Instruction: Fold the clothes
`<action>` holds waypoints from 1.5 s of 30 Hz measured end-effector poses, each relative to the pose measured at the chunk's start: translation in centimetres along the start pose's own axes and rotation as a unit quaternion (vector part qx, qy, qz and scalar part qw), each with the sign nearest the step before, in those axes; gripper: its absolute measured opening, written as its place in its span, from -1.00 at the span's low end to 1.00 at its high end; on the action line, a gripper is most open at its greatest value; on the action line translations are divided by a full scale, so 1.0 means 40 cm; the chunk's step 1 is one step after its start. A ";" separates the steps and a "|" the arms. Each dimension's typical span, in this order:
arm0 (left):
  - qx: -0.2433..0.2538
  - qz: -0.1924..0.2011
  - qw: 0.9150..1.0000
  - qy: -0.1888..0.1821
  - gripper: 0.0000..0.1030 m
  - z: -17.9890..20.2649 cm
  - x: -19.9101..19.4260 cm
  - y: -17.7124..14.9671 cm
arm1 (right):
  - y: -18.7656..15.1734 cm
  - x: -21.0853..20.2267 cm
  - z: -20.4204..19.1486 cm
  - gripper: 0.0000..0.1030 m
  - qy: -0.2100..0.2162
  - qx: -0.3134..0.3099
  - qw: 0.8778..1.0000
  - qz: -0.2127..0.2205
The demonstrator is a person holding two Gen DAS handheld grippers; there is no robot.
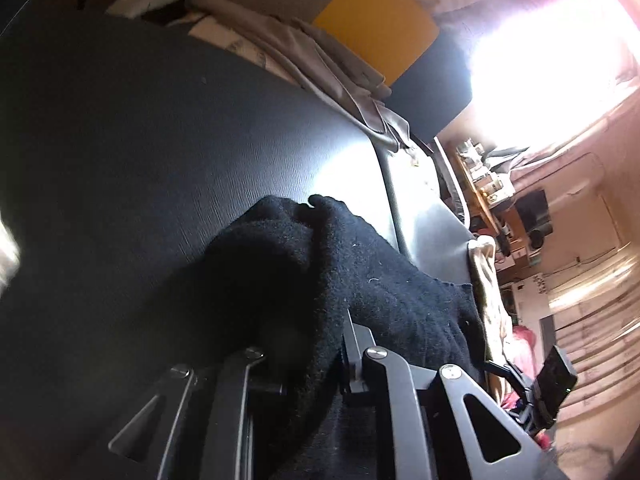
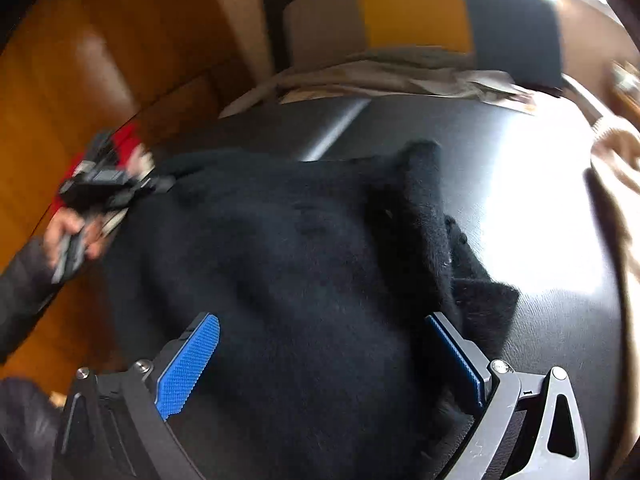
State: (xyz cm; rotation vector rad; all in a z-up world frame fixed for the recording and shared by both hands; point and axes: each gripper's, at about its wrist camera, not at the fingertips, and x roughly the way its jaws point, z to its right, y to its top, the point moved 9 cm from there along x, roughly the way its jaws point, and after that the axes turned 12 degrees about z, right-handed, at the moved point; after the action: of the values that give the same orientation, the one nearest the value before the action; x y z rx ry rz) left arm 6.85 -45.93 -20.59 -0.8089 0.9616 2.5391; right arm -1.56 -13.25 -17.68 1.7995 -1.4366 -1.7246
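A black fleece garment (image 2: 280, 240) lies bunched on the black table (image 2: 520, 220). In the right wrist view my right gripper (image 2: 320, 320) hovers over its near part, open, with the blue pads (image 2: 192, 356) wide apart and nothing pinched. At the garment's left edge a hand (image 2: 64, 228) holds my left gripper (image 2: 160, 182). In the left wrist view the same garment (image 1: 360, 264) drapes over my left gripper (image 1: 308, 344) and hides its fingertips. The jaws stand close together with the cloth between them.
Crumpled beige fabric (image 2: 380, 76) and a grey, yellow and black cushion (image 2: 412, 8) line the table's far edge. Another beige garment (image 2: 616, 152) lies at the right edge. Wooden floor (image 2: 80, 60) shows beyond the left edge. Bare table top (image 1: 160, 140) stretches ahead of the left gripper.
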 end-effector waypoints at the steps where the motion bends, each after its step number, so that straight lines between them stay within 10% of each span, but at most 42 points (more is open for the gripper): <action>1: 0.004 0.001 1.000 0.003 -0.70 0.002 -0.008 0.012 | 0.005 -0.003 -0.016 0.99 0.011 -0.017 1.000 -0.012; 11: 0.043 -0.013 0.999 0.025 -0.69 0.044 -0.074 0.040 | -0.031 0.056 -0.036 0.97 0.030 -0.141 0.982 -0.119; 17: 0.041 -0.018 0.999 0.028 -0.69 0.048 -0.067 0.033 | 0.058 0.007 -0.106 0.94 0.104 -0.141 0.981 -0.084; 23: 0.022 -0.025 0.999 -0.021 -0.69 0.090 -0.109 0.027 | -0.063 0.111 -0.052 0.94 0.090 -0.197 0.955 -0.205; 35: -0.035 -0.015 0.992 -0.123 -0.70 0.295 -0.155 0.031 | -0.082 0.137 -0.031 1.00 0.077 -0.175 0.974 -0.121; 45: -0.001 -0.055 0.991 -0.119 -0.70 0.576 -0.032 -0.071 | -0.075 0.124 -0.012 1.00 0.097 -0.125 0.987 -0.037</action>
State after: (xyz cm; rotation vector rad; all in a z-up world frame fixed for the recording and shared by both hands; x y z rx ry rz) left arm 0.05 -28.28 -7.08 -0.5271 0.8143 2.4724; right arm -0.73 -15.88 -22.82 1.8438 -1.0397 -1.6281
